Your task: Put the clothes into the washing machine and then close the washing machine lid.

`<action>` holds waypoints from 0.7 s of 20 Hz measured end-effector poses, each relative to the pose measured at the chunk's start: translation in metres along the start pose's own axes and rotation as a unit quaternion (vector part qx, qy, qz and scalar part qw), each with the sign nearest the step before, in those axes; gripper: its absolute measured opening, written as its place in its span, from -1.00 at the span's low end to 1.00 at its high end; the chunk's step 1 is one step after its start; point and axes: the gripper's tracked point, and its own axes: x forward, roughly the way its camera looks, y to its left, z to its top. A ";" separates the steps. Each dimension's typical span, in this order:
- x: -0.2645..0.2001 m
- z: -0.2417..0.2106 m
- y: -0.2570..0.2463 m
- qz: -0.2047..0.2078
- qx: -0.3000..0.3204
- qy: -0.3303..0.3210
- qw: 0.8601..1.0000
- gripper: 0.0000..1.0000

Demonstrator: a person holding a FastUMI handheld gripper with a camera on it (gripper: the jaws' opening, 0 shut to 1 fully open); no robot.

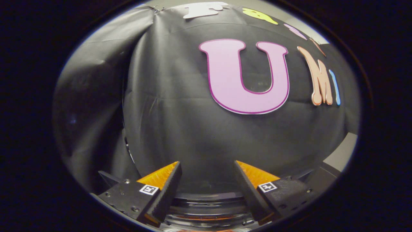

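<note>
Gripper (pixel 207 167) spread wide, holding nothing, aimed at booth wall (pixel 180 106); washing machine (pixel 209 211) barely glimpsed below; risk of closing blind, missing lid.

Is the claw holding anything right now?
No. The claw is open with an empty gap between its fingers. Beyond it hangs the black cloth wall, and below the fingers shows a dark round rim, perhaps the washing machine's.

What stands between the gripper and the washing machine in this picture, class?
Nothing visible. The gripper is open with an empty gap, and the washing machine's rounded rim lies directly below and between its fingers. Beyond them hangs the booth's black cloth wall. No clothes are visible.
</note>
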 end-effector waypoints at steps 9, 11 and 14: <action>-0.002 -0.007 -0.004 -0.010 -0.006 0.030 0.999 1.00; -0.002 -0.001 -0.007 -0.017 -0.010 0.008 1.000 1.00; 0.000 -0.001 -0.005 -0.008 -0.010 0.001 1.000 1.00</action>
